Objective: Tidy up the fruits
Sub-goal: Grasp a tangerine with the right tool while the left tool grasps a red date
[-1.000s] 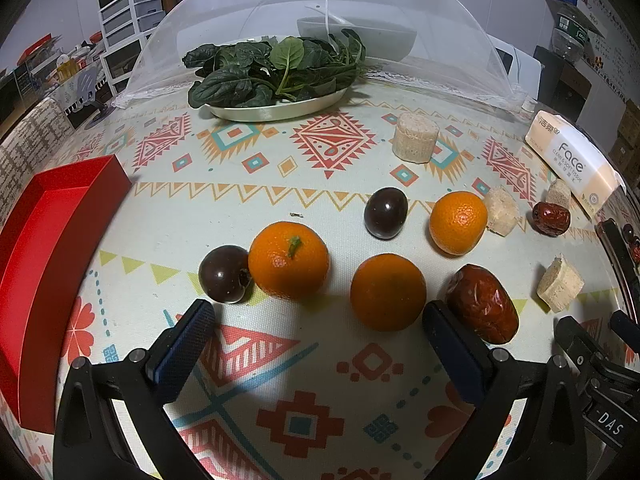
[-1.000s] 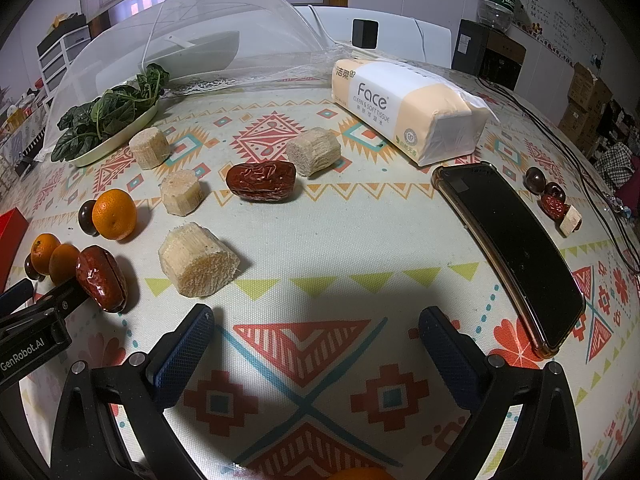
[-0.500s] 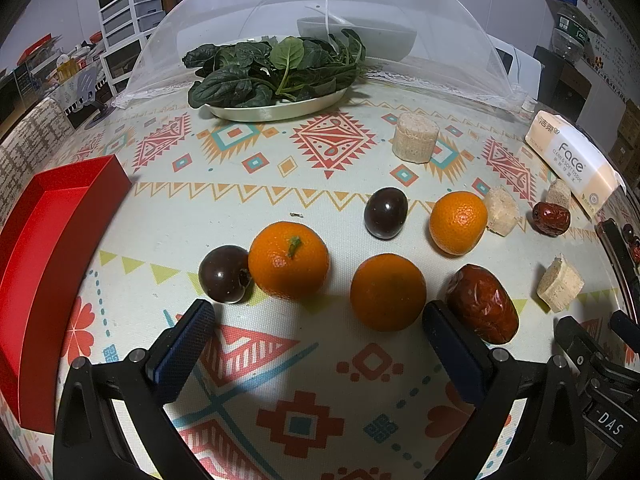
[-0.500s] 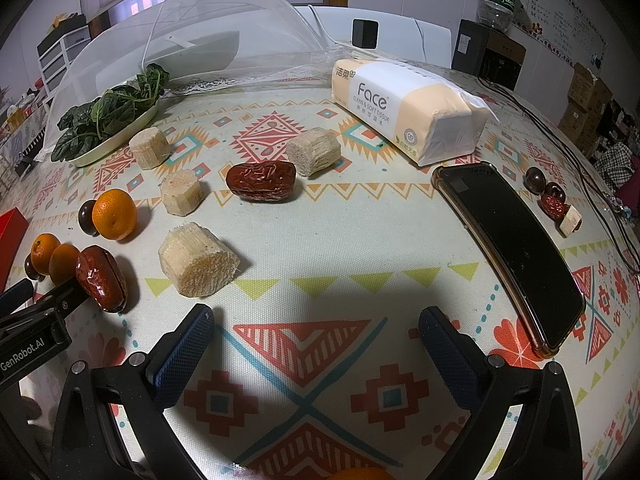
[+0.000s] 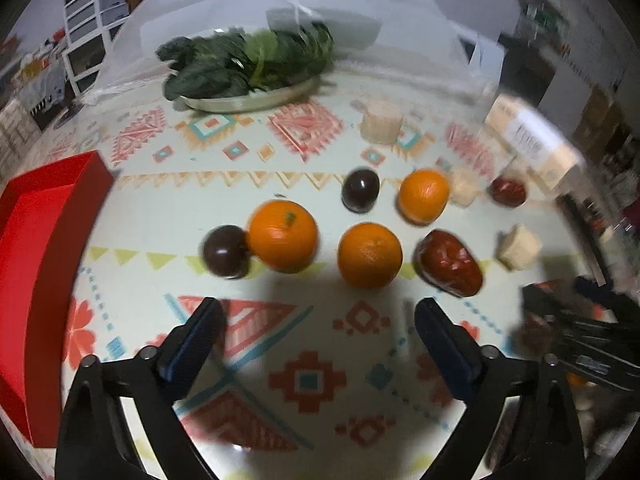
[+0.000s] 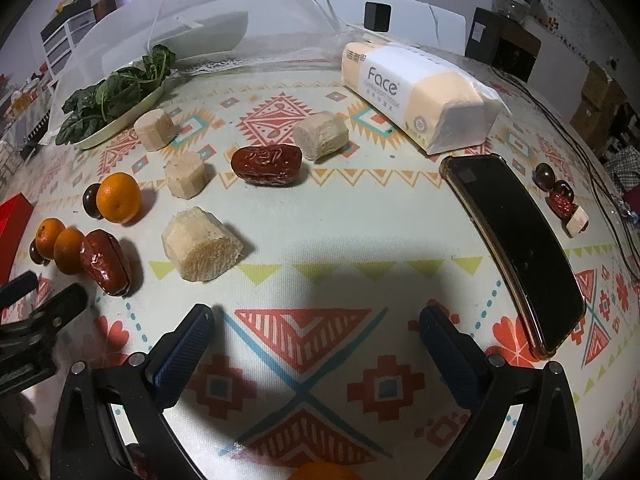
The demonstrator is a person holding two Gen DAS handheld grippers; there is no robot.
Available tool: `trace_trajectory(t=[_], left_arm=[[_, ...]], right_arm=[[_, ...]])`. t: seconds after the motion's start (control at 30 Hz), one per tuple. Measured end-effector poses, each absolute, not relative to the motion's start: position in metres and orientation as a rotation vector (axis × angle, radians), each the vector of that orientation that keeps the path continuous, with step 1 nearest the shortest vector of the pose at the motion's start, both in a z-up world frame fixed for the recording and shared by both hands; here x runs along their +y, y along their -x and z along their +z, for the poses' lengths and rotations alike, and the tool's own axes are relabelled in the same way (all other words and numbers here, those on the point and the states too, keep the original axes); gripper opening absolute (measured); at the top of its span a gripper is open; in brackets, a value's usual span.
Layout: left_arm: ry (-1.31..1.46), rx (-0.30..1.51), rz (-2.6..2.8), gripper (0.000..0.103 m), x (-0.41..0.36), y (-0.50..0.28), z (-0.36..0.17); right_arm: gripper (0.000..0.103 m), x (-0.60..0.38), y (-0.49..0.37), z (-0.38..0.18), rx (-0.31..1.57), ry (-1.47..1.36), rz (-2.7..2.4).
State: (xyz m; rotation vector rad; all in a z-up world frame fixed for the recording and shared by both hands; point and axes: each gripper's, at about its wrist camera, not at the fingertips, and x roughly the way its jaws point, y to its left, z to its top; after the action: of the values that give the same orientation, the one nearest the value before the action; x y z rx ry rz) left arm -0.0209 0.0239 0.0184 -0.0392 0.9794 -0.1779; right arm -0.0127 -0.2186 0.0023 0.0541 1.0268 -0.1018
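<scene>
The left gripper [image 5: 316,316] hangs above the patterned tablecloth [image 5: 240,200], its jaws spread wide and just closing a little, nothing between them; just beyond its fingertips lie two oranges [image 5: 283,235] [image 5: 369,255], a dark plum [image 5: 225,251] touching the left one, a red date [image 5: 449,267] to the right; a red tray [image 5: 36,240] sits at the left edge; the right gripper [image 6: 316,322] gapes wide and empty over bare cloth, a black phone [image 6: 516,240] to its right

We see our left gripper [image 5: 316,320] and right gripper [image 6: 316,324] built alike: black plastic arms, silver screws at the joints, and ribbed dark-blue pads [image 6: 182,356] on the fingers.
</scene>
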Motion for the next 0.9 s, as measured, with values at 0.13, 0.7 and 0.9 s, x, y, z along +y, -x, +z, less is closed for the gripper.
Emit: trace_trajectory(t=[0.13,0.7,0.9], left_arm=[[0.095,0.809,-0.181,0.096,0.059,0.053,0.06],[0.146,0.757,-0.328,0.091,0.074,0.112,0.071],[0.132,0.828,-0.429,0.08,0.043,0.115,0.058]], right_arm=[[0.103,-0.219,0.017,0.002,1.013,-0.051,-0.098],[0.08,-0.208,0.127,0.049,0.891,-0.098,0.253],[0.055,-0.18,0.145,0.025,0.93,-0.023,0.349]])
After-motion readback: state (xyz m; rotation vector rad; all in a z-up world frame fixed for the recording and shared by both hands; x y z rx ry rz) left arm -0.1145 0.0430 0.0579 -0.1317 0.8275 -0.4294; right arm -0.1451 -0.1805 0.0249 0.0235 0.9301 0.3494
